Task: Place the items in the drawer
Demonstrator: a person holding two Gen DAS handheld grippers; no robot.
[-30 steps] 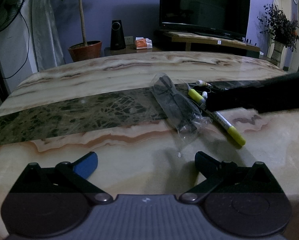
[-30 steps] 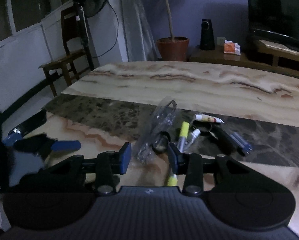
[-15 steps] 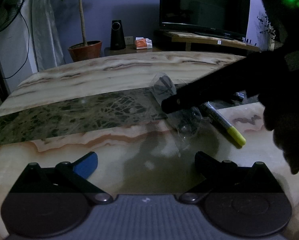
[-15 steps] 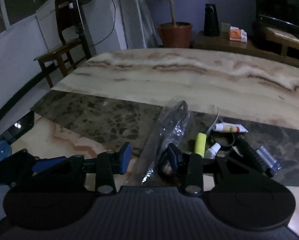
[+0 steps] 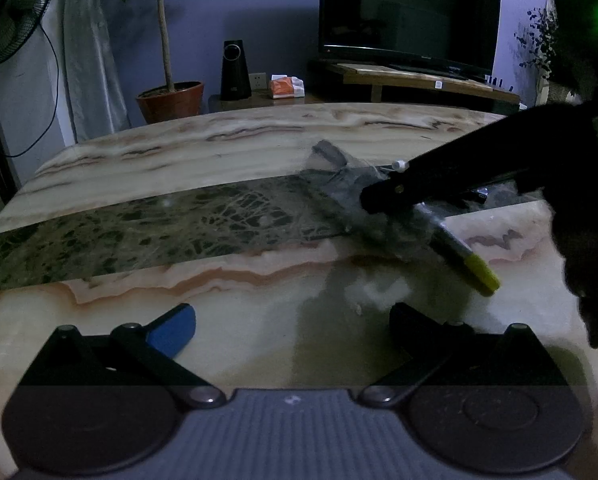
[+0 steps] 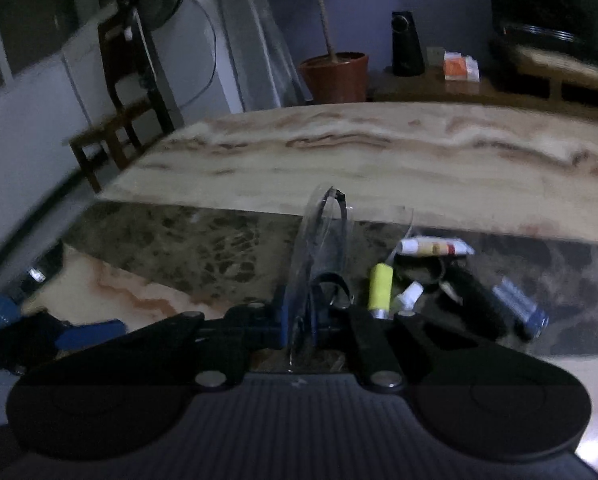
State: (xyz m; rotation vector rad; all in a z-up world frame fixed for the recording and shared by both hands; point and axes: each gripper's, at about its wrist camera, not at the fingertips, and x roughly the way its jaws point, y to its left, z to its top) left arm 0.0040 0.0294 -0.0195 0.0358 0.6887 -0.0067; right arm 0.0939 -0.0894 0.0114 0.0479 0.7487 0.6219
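Right gripper (image 6: 305, 322) was closing on the bagged glasses (image 6: 323, 248) at their near end; light, slippery plastic over fragile frames. Left gripper (image 5: 293, 316) stood apart.

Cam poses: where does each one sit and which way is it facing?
Left wrist: on the left claw, open, angled down over the marble table toward the TV; right claw enters from the right.
Right wrist: on the right claw, closing on the clear bag of glasses.
Shared: bag, yellow marker, plant pot.
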